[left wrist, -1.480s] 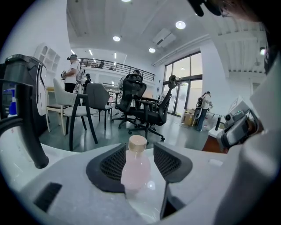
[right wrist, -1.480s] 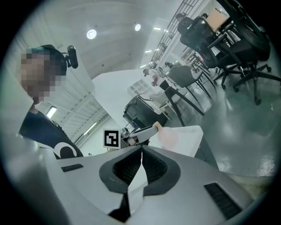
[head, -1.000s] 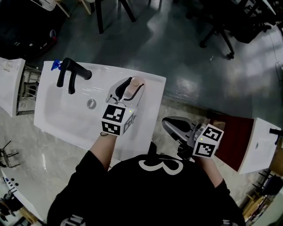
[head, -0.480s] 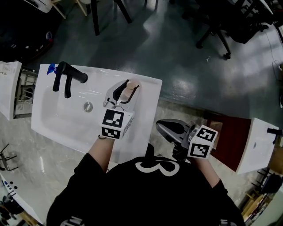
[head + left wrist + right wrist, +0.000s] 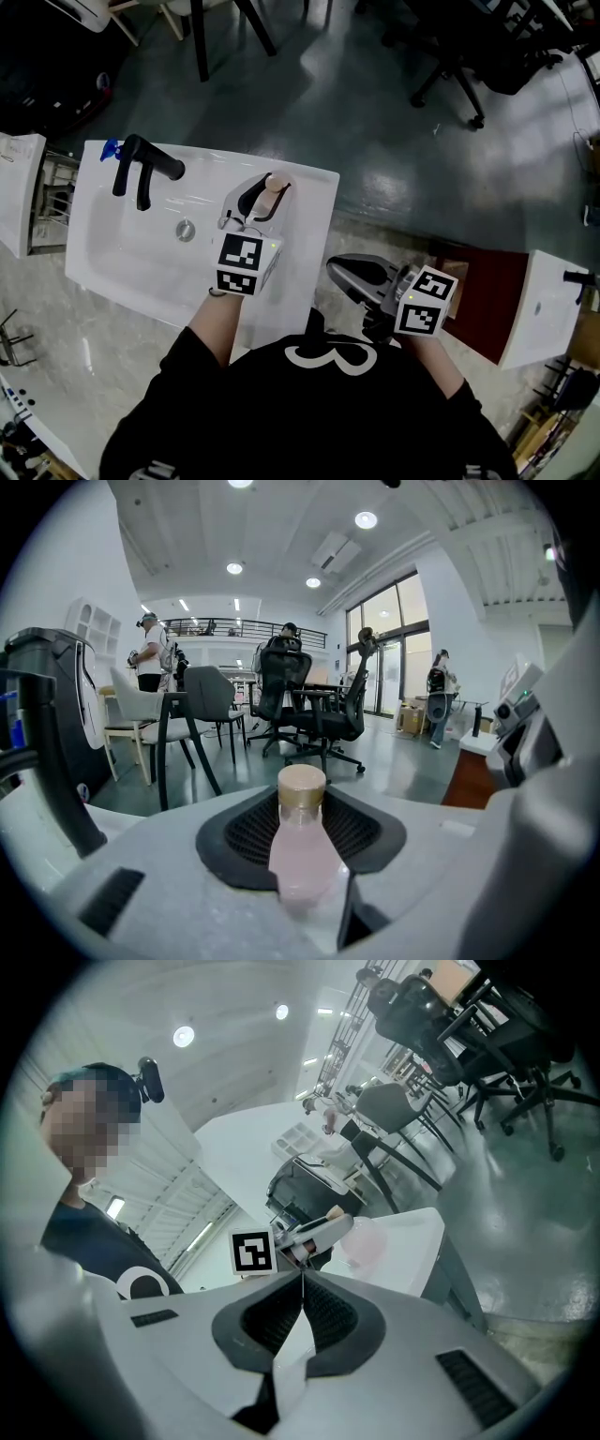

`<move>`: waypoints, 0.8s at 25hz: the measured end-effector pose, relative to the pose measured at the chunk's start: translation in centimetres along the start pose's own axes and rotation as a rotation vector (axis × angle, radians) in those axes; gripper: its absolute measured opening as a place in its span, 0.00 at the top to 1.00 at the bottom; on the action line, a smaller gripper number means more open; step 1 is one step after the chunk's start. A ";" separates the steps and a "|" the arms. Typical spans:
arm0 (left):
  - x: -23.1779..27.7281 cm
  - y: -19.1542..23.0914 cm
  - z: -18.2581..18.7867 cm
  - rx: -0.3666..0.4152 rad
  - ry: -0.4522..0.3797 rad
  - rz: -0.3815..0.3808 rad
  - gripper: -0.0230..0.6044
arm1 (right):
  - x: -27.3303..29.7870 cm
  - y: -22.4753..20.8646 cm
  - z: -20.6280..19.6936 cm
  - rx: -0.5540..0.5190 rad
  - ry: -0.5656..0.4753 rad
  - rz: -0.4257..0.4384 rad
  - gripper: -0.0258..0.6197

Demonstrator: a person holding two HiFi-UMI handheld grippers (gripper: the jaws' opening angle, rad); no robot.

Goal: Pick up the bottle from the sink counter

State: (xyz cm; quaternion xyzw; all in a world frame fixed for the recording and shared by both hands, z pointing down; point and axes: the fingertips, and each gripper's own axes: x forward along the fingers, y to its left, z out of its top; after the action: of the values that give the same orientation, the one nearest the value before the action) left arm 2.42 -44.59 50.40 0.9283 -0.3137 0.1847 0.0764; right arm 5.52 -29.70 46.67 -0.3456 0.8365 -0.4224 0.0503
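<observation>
Your left gripper (image 5: 262, 193) reaches out over the white sink counter (image 5: 314, 202) at centre left of the head view. Its jaws have just been closing, and the bottle (image 5: 302, 847) stands upright between them. In the left gripper view the dark pads (image 5: 239, 841) lie against the pale pink body on both sides with no gap showing, while the tan cap (image 5: 302, 786) rises clear above them. The bottle's base is on the counter near its right edge, to the right of the basin's drain (image 5: 185, 229) and well apart from the black faucet (image 5: 142, 165) at upper left.

Your right gripper (image 5: 343, 271) sits lower right of centre, off the counter's right edge and well apart from the bottle. Its jaws are pressed together along one thin seam, with nothing between them.
</observation>
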 end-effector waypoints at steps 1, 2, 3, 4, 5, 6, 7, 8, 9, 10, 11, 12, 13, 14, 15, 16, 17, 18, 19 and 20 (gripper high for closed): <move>0.0 0.0 0.0 -0.008 0.002 0.005 0.73 | -0.1 0.1 0.0 -0.002 0.000 0.000 0.94; -0.1 -0.1 0.0 -0.015 0.005 0.008 0.73 | -0.2 0.1 0.0 -0.003 -0.001 -0.001 0.94; -0.1 -0.1 0.0 -0.018 0.008 0.008 0.73 | -0.3 0.2 0.0 -0.003 -0.002 -0.002 0.94; -0.2 -0.1 0.0 -0.019 0.013 0.008 0.73 | -0.4 0.2 0.0 -0.004 -0.003 -0.003 0.94; -0.3 0.0 -0.1 -0.020 0.018 0.008 0.73 | -0.5 0.3 -0.1 -0.006 -0.003 -0.004 0.94; -0.3 0.1 -0.2 -0.024 0.019 0.008 0.73 | -0.5 0.4 -0.1 -0.008 -0.002 -0.003 0.94; -0.4 0.2 -0.3 -0.031 0.021 0.008 0.73 | -0.6 0.5 -0.2 -0.010 0.001 -0.002 0.94; -0.5 0.3 -0.4 -0.039 0.023 0.009 0.73 | -0.6 0.7 -0.3 -0.013 0.003 -0.001 0.94; -0.7 0.2 -0.4 -0.049 0.024 0.011 0.73 | -0.8 0.9 -0.3 -0.018 0.005 0.001 0.94; -0.8 0.2 -0.4 -0.059 0.025 0.013 0.73 | -0.9 1.1 -0.2 -0.023 0.006 0.002 0.94; -1.0 0.0 -0.4 -0.067 0.025 0.014 0.73 | -1.0 1.3 -0.1 -0.029 0.005 0.003 0.94; -1.2 -0.1 -0.4 -0.073 0.025 0.013 0.73 | -1.2 1.5 0.0 -0.033 0.003 0.004 0.94; -1.4 -0.2 -0.4 -0.078 0.025 0.011 0.73 | -1.3 1.7 0.0 -0.035 0.002 0.006 0.94; -1.7 -0.4 -0.4 -0.082 0.026 0.009 0.73 | -1.4 1.8 0.0 -0.037 0.001 0.007 0.94; -1.9 -0.4 -0.3 -0.085 0.025 0.010 0.73 | -1.5 2.0 0.0 -0.039 0.004 0.008 0.94; -2.3 -0.5 -0.1 -0.088 0.023 0.012 0.73 | -1.5 2.3 0.0 -0.042 0.008 0.011 0.94; -2.6 -0.5 0.0 -0.091 0.020 0.015 0.73 | -1.5 2.6 -0.1 -0.046 0.013 0.015 0.94; -3.0 -0.6 0.2 -0.094 0.015 0.018 0.73 | -1.5 2.9 -0.2 -0.052 0.018 0.020 0.94; -3.4 -0.7 0.4 -0.096 0.011 0.019 0.73 | -1.5 3.2 -0.2 -0.058 0.022 0.025 0.94; -3.8 -0.9 0.6 -0.096 0.007 0.018 0.73 | -1.7 3.5 -0.2 -0.064 0.024 0.027 0.94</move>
State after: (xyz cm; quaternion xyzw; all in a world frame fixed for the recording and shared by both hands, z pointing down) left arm 0.35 -41.91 48.37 0.9200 -0.3303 0.1732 0.1204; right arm 4.83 -27.11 43.89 -0.3306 0.8547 -0.3987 0.0351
